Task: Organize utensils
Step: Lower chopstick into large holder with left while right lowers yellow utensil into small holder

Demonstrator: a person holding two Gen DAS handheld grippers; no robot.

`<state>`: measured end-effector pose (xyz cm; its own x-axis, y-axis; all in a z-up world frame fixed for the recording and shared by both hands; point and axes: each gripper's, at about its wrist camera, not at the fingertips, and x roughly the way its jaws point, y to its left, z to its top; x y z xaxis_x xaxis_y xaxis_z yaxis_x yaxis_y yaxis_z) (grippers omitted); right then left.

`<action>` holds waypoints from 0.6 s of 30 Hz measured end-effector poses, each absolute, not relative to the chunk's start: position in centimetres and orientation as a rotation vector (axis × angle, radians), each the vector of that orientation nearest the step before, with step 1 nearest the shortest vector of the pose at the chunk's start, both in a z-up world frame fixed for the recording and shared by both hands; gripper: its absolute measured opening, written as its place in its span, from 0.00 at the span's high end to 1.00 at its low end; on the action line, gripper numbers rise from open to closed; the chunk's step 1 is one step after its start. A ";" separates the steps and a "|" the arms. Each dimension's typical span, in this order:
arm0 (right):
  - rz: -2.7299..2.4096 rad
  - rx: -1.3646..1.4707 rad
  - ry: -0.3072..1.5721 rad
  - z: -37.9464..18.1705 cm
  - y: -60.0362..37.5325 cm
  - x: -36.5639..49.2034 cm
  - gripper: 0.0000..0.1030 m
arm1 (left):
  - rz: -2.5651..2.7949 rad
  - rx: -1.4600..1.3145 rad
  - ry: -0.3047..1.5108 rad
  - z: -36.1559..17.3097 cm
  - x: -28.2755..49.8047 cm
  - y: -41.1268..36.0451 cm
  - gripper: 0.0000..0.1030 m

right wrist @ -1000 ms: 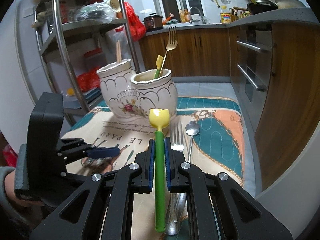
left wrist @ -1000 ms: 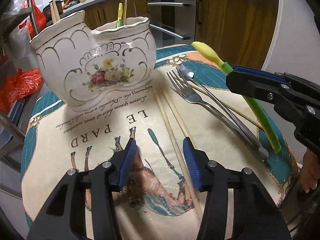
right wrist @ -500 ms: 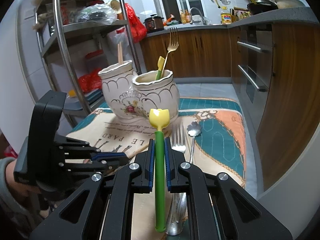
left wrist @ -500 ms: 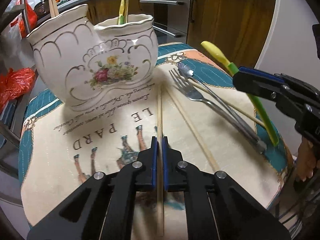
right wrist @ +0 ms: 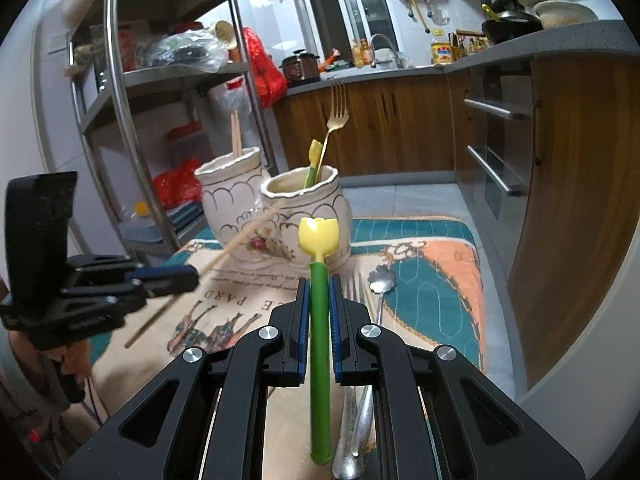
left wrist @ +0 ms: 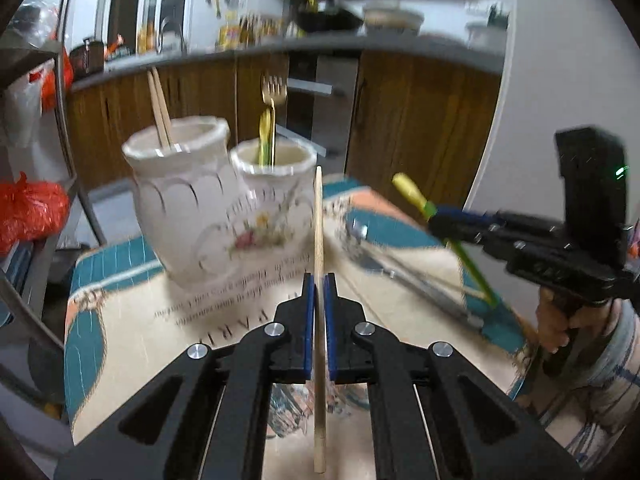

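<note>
My left gripper (left wrist: 319,280) is shut on a wooden chopstick (left wrist: 318,240) and holds it above the mat, pointing at the white double ceramic holder (left wrist: 208,216). The holder's left pot has two chopsticks (left wrist: 160,110); its right pot has a gold fork (left wrist: 273,92) and a green-yellow utensil. My right gripper (right wrist: 319,282) is shut on a green utensil with a yellow tulip head (right wrist: 319,236), held above the mat. A silver fork (right wrist: 354,292) and a flower-shaped spoon (right wrist: 382,276) lie on the mat ahead of it. The left gripper (right wrist: 188,276) with its chopstick (right wrist: 240,240) shows at left.
A printed fabric mat (right wrist: 432,280) covers the small table. A metal shelf rack (right wrist: 120,100) with bags stands to the left. Wooden kitchen cabinets (right wrist: 400,128) and an oven with bar handles (right wrist: 496,108) lie behind and right. The table's right edge is near a white wall.
My left gripper closed on one chopstick on the mat and lifted it up, tilting the view upward. My right gripper kept holding the green utensil, nearly still.
</note>
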<state>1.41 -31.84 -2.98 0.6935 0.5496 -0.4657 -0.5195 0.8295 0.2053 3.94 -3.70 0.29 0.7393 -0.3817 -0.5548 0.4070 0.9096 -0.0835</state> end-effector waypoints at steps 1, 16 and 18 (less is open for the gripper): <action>0.597 0.059 0.529 -2.8 -31.7 1.3 0.90 | -0.439 0.036 0.575 0.5 3.7 -3.5 0.95; 0.600 0.079 0.445 0.7 -29.0 3.0 0.90 | -0.425 -0.085 0.351 4.8 4.7 1.7 0.95; 0.607 0.101 0.424 1.6 -28.3 4.0 0.90 | -0.423 -0.118 0.314 5.8 5.5 2.6 0.95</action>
